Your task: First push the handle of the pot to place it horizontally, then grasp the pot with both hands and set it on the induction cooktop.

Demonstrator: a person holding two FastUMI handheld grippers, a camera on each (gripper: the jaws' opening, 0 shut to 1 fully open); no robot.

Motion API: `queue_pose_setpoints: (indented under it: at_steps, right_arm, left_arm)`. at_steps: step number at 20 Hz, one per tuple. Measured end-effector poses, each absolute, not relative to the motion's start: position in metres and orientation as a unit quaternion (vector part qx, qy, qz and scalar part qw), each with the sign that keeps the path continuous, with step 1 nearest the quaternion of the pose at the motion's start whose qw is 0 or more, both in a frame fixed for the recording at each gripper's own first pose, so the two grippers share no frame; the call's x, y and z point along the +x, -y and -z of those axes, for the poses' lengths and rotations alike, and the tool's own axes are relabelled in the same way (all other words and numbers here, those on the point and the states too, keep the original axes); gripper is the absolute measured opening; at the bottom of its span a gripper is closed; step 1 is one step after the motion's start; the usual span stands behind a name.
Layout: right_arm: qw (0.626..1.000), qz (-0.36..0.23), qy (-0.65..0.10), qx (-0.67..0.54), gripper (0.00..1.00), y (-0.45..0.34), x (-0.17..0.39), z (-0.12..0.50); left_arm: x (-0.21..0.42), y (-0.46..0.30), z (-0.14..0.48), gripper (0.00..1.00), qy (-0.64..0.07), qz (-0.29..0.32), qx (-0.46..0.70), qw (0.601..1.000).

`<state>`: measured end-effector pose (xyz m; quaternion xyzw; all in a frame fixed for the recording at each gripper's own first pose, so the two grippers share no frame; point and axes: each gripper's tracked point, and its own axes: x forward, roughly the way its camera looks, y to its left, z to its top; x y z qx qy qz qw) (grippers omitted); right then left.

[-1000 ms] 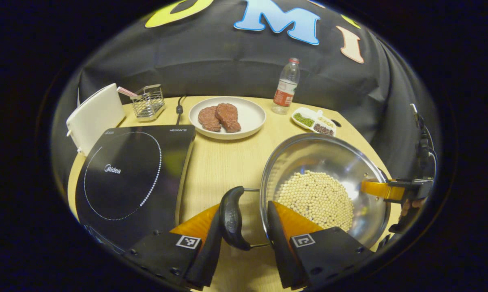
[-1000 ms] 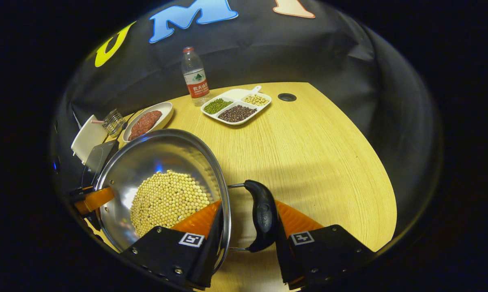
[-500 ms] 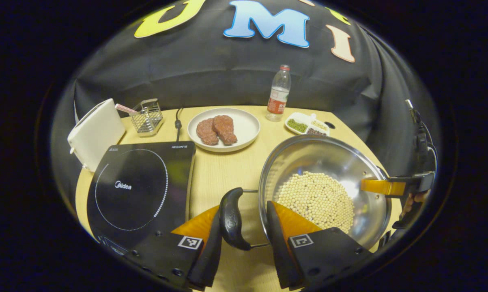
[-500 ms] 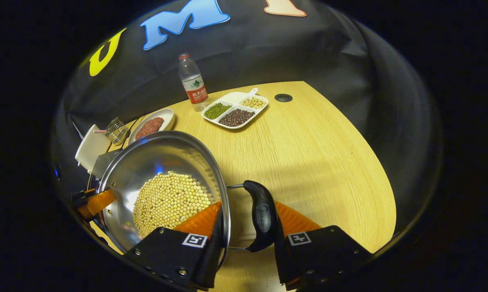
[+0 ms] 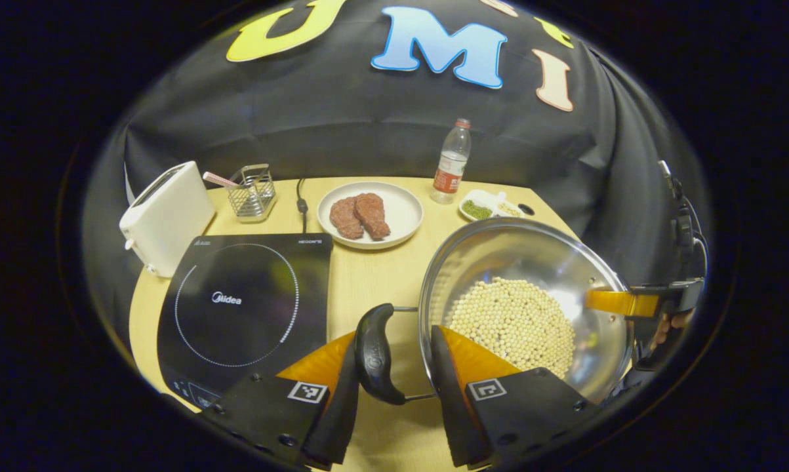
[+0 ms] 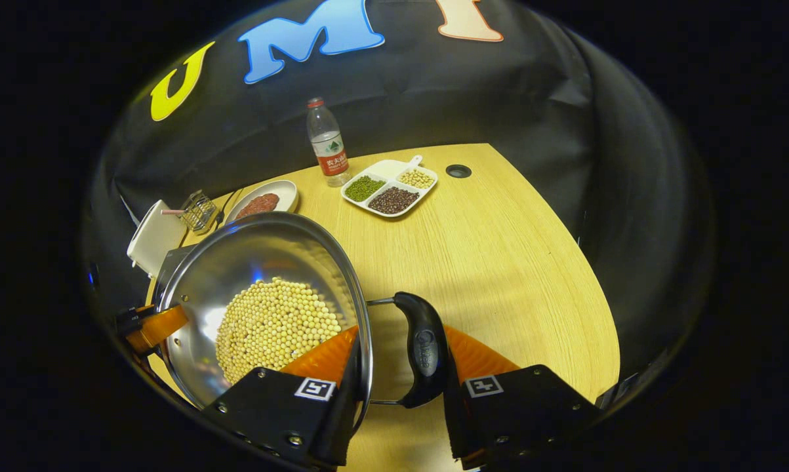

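Note:
A steel pot (image 5: 512, 255) holding pale beans (image 5: 512, 321) hangs above the wooden table, with a black side handle (image 5: 374, 354) at each end. My left gripper (image 5: 394, 380) is shut on the pot: one finger sits outside the handle, the other inside the rim. In the right gripper view, my right gripper (image 6: 401, 387) clamps the opposite handle (image 6: 424, 347) and rim of the pot (image 6: 256, 255) the same way. Each gripper also appears across the pot: the right gripper (image 5: 637, 305) and the left gripper (image 6: 151, 324). The black induction cooktop (image 5: 237, 301) lies left of the pot.
Behind the cooktop stand a white toaster (image 5: 164, 216) and a wire basket (image 5: 253, 190). A white plate (image 5: 404, 196) with meat, a water bottle (image 5: 452, 160) and a divided dish (image 6: 389, 187) of beans line the back. The table (image 6: 499, 262) has a hole (image 6: 458, 172).
Both grippers have risen with the pot between them, so the table and its objects look smaller and farther below. In the left gripper view the cooktop has drifted toward the pot.

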<state>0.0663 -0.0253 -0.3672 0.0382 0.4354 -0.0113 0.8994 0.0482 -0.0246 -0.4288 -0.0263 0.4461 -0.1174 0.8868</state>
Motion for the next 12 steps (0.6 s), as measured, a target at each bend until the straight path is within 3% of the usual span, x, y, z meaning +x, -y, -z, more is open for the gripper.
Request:
queue_pose_setpoints:
  at_steps: [2,3,6,12]
  right_arm:
    - [0.899,0.012,-0.436,0.037,0.57,0.013,0.063,0.363]
    - [0.899,0.012,-0.436,0.036,0.57,0.006,0.062,0.36]
    - [0.901,0.009,-0.432,0.035,0.57,-0.017,0.063,0.354]
    - [0.902,0.004,-0.429,0.034,0.57,-0.067,0.066,0.349]
  left_arm:
    - [0.046,0.01,0.42,0.63,-0.446,0.119,-0.031,0.886]
    - [0.047,0.005,0.419,0.6,-0.447,0.12,-0.032,0.886]
    - [0.052,-0.021,0.412,0.67,-0.445,0.12,-0.03,0.887]
    - [0.059,-0.073,0.403,0.63,-0.444,0.114,-0.029,0.888]
